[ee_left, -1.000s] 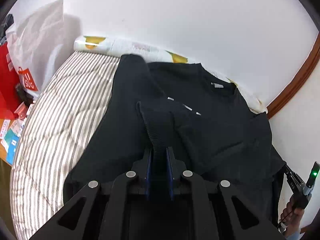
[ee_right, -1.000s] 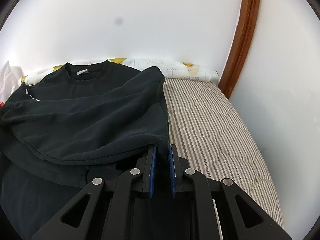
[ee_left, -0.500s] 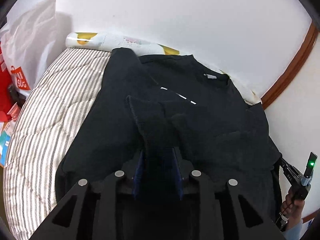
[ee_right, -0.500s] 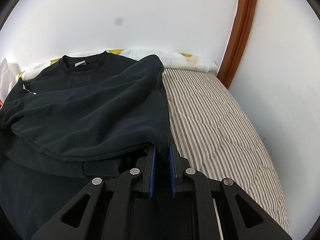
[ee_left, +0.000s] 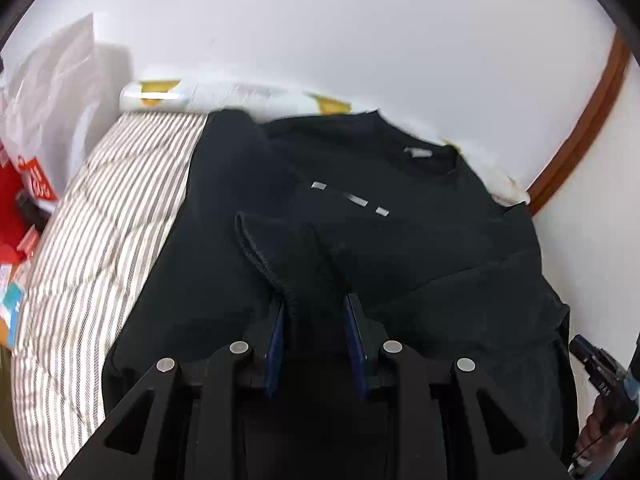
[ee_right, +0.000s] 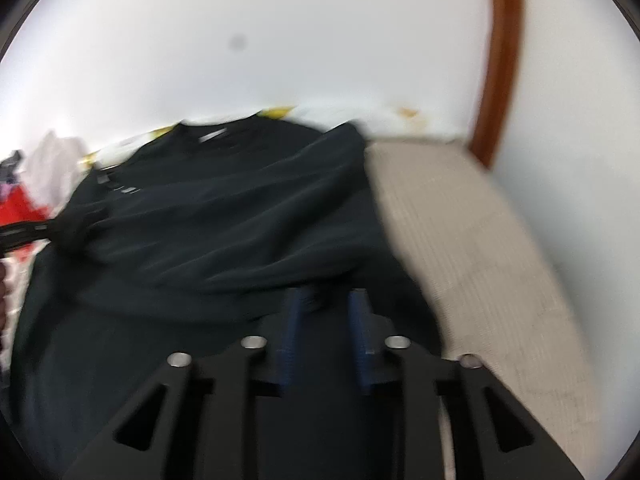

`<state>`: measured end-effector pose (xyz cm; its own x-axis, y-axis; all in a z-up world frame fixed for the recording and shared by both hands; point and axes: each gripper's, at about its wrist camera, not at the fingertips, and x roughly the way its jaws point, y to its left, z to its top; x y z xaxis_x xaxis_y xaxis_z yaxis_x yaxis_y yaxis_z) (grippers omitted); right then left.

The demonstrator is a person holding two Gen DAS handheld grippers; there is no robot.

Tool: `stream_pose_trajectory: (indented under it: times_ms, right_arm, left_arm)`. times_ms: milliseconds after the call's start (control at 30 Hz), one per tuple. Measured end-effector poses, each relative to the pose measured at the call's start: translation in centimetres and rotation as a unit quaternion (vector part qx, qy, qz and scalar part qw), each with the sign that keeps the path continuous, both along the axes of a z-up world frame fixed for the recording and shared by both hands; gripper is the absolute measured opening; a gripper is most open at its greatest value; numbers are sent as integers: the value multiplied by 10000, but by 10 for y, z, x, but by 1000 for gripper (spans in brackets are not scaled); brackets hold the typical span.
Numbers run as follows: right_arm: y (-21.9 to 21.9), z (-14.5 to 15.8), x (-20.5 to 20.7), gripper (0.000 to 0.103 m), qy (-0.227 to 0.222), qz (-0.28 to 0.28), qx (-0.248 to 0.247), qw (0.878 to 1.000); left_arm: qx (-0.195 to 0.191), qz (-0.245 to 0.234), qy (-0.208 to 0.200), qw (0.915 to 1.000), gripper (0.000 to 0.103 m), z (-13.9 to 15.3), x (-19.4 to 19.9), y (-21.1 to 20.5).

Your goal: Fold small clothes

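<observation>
Left gripper (ee_left: pixel 316 320): fingers parted, cuff (ee_left: pixel 272 260) lying loose between them. Right gripper (ee_right: pixel 324 320): parted, blurred; hem apparently released. Shirt (ee_left: pixel 400 216): black, on the striped mattress (ee_left: pixel 100 220), sleeves laid across the chest. Step, judged: sleeve fold just set down; next calls for gripping the hem. Long axis 6 to 12; collar (ee_left: pixel 416 156) at 12.

A home bedroom: striped mattress (ee_left: pixel 100 216) against a white wall (ee_left: pixel 320 32).
</observation>
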<state>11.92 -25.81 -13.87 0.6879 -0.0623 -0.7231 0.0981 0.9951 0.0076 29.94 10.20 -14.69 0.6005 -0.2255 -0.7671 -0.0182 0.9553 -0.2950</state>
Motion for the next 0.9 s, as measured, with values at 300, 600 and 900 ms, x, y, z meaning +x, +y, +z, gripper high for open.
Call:
stream_pose_trajectory:
  times_ms: [300,600,900]
  right_arm:
    - [-4,-37,41,34,332,-320,486,9978]
    - [-5,-34,45,9,-12,-525,139,9985]
    - [-31,-28,49,8,-102,-1018,32,9948]
  left_arm:
    - [52,-34,-21,10000,27,-9,-5,3]
    - [193,97,-542,9983,9,11,-7,6]
    - [-148,443,-631,9969,9,21,-18,46]
